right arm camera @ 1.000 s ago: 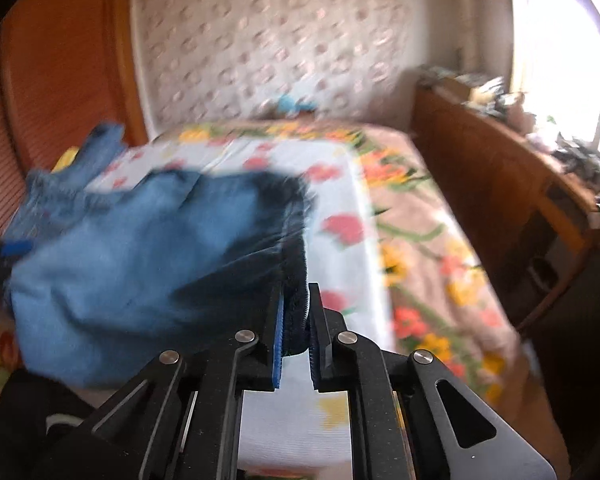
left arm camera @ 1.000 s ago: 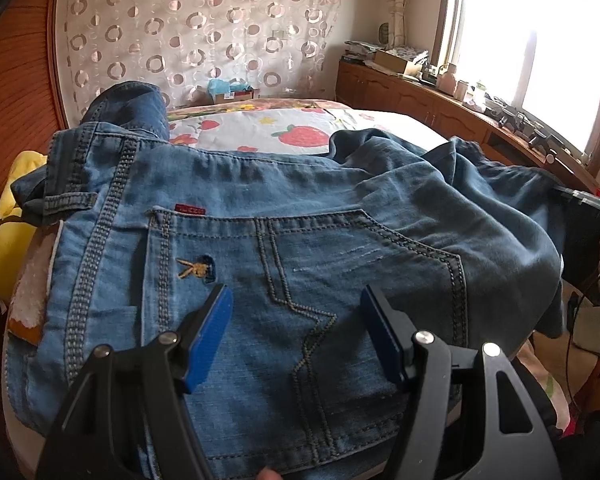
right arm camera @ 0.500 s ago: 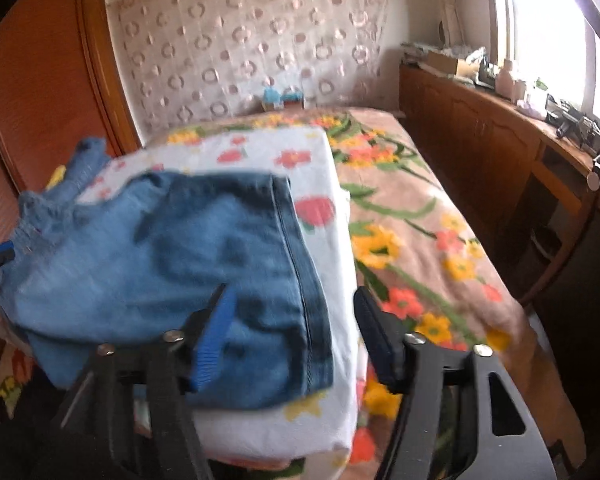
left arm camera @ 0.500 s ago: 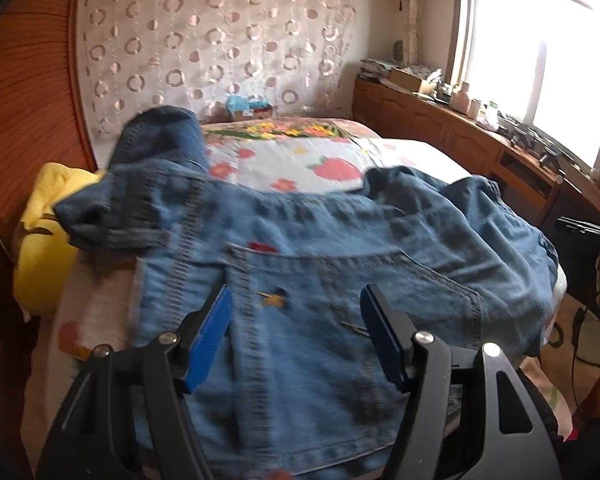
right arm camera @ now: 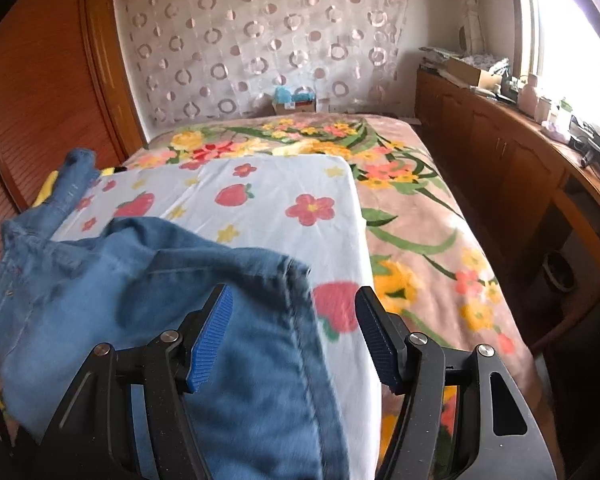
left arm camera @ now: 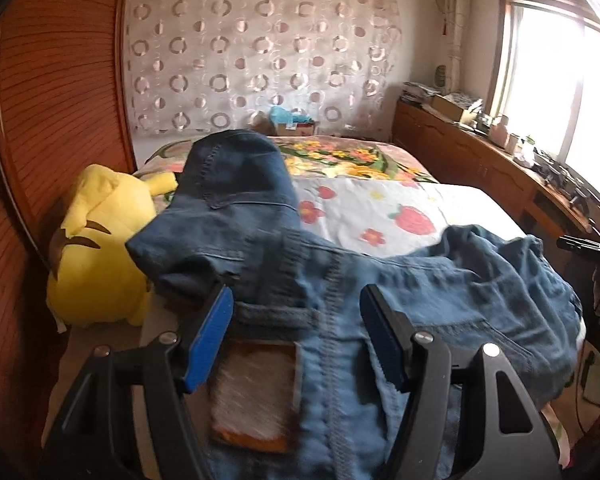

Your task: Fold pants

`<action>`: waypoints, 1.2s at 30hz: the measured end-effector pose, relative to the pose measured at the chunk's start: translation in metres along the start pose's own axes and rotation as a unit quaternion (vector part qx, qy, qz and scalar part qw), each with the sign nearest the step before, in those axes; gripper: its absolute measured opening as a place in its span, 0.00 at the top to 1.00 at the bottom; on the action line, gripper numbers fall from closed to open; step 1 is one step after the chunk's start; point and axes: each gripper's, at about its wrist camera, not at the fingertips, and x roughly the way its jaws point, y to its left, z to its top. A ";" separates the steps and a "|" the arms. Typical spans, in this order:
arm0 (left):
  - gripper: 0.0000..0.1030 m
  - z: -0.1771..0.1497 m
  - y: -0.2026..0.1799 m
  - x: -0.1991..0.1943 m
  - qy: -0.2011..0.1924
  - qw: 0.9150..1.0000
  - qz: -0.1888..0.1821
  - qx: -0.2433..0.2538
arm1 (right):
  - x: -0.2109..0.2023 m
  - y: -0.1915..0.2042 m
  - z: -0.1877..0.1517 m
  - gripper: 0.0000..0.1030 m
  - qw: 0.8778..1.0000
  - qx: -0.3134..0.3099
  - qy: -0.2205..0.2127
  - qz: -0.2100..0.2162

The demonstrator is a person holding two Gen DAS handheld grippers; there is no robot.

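You are holding both grippers spread wide and empty over the jeans [left arm camera: 380,288], which are lying rumpled across the near end of the bed [right arm camera: 284,200]. The left gripper [left arm camera: 296,336] is hovering by the waistband, the right gripper [right arm camera: 292,332] by the leg hem, likely lining up the next grab.

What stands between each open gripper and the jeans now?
Nothing visible does. The left gripper hangs open directly over the jeans at the waistband, and the right gripper hangs open over their hem edge. The yellow plush lies beside them.
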 end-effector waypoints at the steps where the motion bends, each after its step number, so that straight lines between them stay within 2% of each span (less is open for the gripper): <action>1: 0.36 0.002 0.005 0.004 0.003 1.000 0.001 -0.004 | 0.005 -0.001 0.001 0.37 1.000 0.000 0.004 -0.002; 6: 0.36 0.010 0.021 0.034 0.038 0.999 -0.002 -0.029 | 0.030 -0.009 0.011 0.37 0.999 0.006 0.034 -0.010; 9: 0.36 0.012 0.022 0.047 0.049 0.998 -0.006 -0.032 | 0.033 -0.013 0.010 0.37 0.999 0.010 0.037 -0.007; 14: 0.37 0.016 0.018 0.060 0.052 0.998 0.007 -0.026 | 0.035 -0.014 0.005 0.37 0.999 0.006 0.044 -0.009; 18: 0.42 0.022 0.015 0.067 0.052 0.998 0.021 -0.006 | 0.035 -0.012 0.003 0.37 0.999 -0.003 0.047 -0.013; 21: 0.52 0.024 0.011 0.068 0.050 0.998 0.019 0.013 | 0.035 -0.010 0.002 0.37 0.999 -0.006 0.047 -0.013; 23: 0.71 0.023 0.006 0.069 0.053 0.998 0.017 0.028 | 0.034 -0.009 0.000 0.37 0.999 -0.008 0.047 -0.014; 26: 0.86 0.020 -0.003 0.064 0.046 0.997 0.025 0.049 | 0.034 -0.008 -0.001 0.37 0.999 -0.009 0.045 -0.015; 29: 0.88 0.024 -0.007 0.048 0.016 0.998 0.041 0.054 | 0.032 -0.008 -0.003 0.37 0.999 -0.011 0.042 -0.016; 32: 0.89 0.037 0.007 0.024 -0.021 0.998 0.059 0.024 | 0.028 -0.008 -0.004 0.37 0.999 -0.013 0.036 -0.019; 34: 0.89 0.045 0.022 0.017 -0.026 0.997 0.079 0.010 | 0.024 -0.010 -0.004 0.37 0.999 -0.010 0.030 -0.019; 36: 0.89 0.045 0.032 0.017 -0.016 0.997 0.076 0.000 | 0.019 -0.012 -0.005 0.37 1.000 -0.005 0.023 -0.018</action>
